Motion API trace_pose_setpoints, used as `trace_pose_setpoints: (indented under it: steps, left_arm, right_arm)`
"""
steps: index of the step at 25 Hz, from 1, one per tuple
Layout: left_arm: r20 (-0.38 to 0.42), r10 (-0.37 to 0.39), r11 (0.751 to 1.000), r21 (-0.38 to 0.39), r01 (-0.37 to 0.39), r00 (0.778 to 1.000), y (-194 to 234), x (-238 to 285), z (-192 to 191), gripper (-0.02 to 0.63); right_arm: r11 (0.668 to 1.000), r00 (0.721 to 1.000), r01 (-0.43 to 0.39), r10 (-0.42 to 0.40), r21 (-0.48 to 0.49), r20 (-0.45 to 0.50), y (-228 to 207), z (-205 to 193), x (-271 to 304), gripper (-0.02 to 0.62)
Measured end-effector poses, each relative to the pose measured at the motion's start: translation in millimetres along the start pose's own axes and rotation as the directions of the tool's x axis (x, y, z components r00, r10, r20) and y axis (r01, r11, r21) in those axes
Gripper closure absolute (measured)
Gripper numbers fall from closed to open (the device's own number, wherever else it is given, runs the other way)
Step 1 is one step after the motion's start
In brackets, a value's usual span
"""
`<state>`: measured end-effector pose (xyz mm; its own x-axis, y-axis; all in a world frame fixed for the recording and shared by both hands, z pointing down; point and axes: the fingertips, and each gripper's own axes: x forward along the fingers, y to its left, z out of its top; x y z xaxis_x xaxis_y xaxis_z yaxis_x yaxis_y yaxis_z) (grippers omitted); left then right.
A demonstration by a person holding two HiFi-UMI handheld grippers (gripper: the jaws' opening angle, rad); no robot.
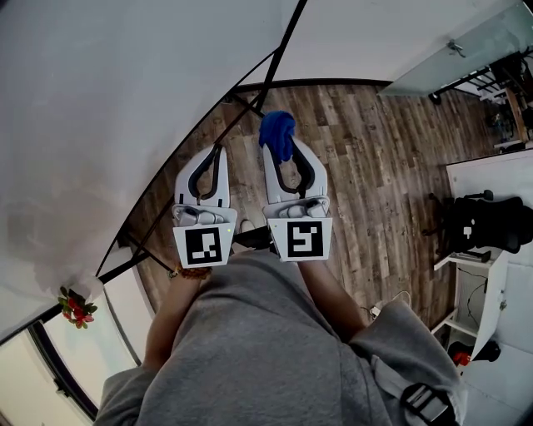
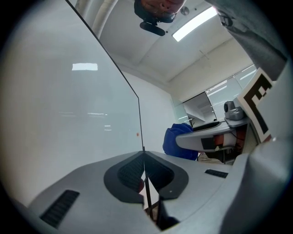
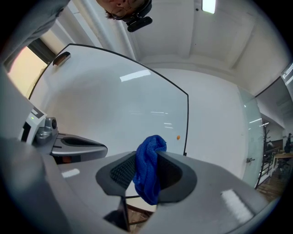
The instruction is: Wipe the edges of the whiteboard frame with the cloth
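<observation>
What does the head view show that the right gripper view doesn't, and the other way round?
Only the head view shows the wooden floor, a black chair and the person's grey top. Only the right gripper view shows a ceiling light and a small orange dot near the whiteboard frame. Both show the blue cloth clamped in the right gripper, the whiteboard and the left gripper beside it.

Head view: steeply down, large white black-framed whiteboard at its left. Left gripper view: close, skimming along the board's face. Right gripper view: further back, facing the board. Both gripper views share the board's vertical edge and the crumpled blue cloth.
</observation>
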<state>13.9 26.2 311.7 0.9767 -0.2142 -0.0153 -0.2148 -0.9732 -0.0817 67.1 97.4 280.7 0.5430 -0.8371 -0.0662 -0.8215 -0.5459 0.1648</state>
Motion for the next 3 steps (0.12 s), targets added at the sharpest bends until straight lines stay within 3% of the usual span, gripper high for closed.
trace_pose_setpoints:
  steps: [3]
  left_arm:
    - [-0.01, -0.019, 1.0, -0.004, 0.019, 1.0, -22.0, 11.2, -3.8, 0.594]
  right_arm:
    - [1.0, 1.0, 0.02, -0.02, 0.009, -0.012, -26.1, -9.7, -7.0, 0.462]
